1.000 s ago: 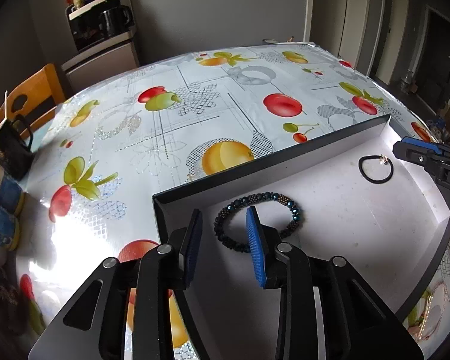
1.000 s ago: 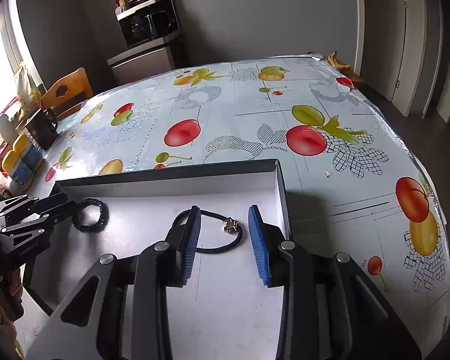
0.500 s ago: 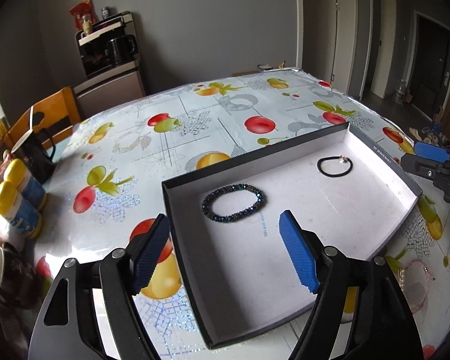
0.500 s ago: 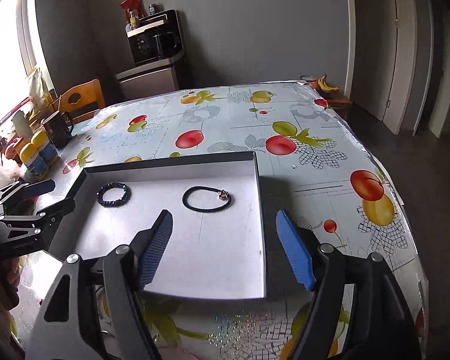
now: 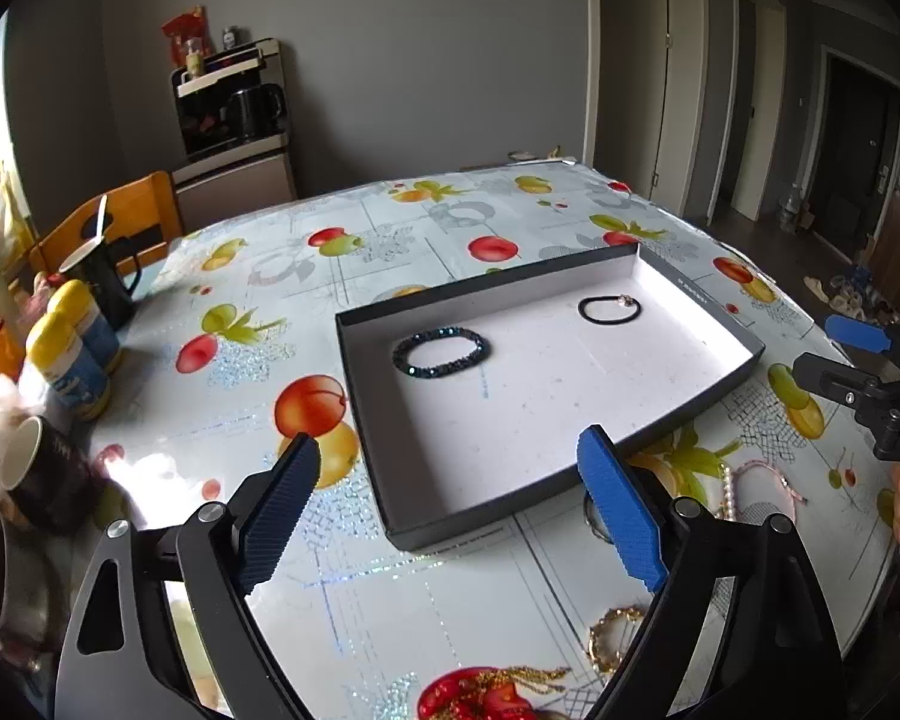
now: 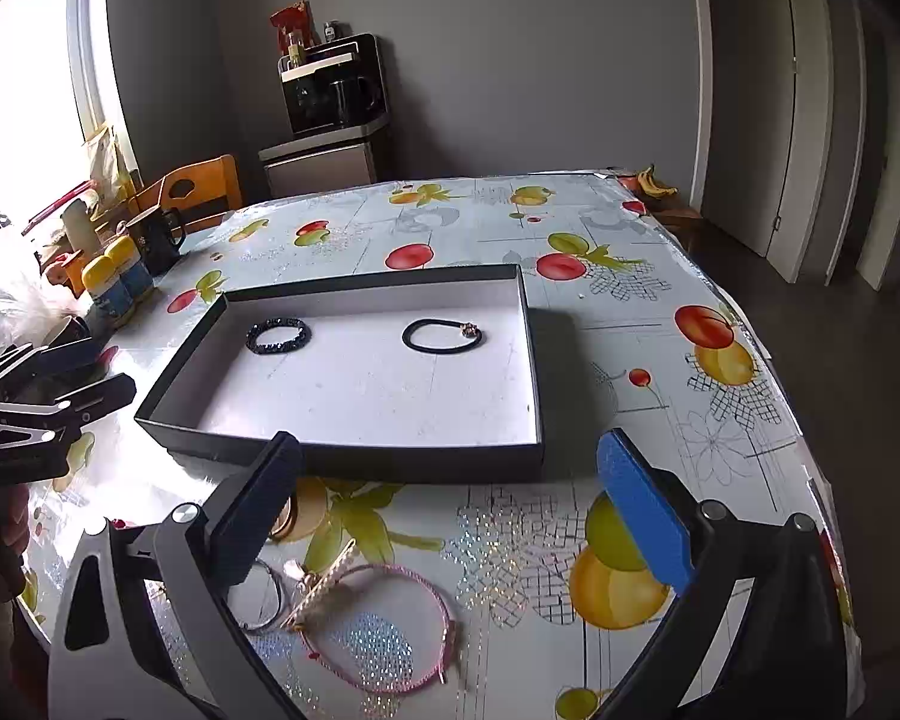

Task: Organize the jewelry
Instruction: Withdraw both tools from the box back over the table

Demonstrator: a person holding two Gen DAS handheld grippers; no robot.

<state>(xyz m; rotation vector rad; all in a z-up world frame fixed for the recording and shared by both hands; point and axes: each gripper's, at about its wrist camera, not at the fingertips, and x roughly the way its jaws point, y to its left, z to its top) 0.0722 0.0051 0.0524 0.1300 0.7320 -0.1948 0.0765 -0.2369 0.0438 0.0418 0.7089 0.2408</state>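
A shallow black box with a white floor lies on the fruit-print table. In it lie a dark beaded bracelet and a black hair tie with a small charm. Loose jewelry lies on the table in front of the box: a pink bracelet, a silver ring-shaped piece, a gold chain and a pearl strand. My left gripper is open and empty, above the box's near left corner. My right gripper is open and empty, above the loose jewelry.
Yellow-capped bottles, a black mug and paper cups stand at the table's left edge. A wooden chair stands behind them. The table edge drops off at the right.
Both grippers have opened wide and pulled back and up from the box. The beaded bracelet and the hair tie stay lying in the box.
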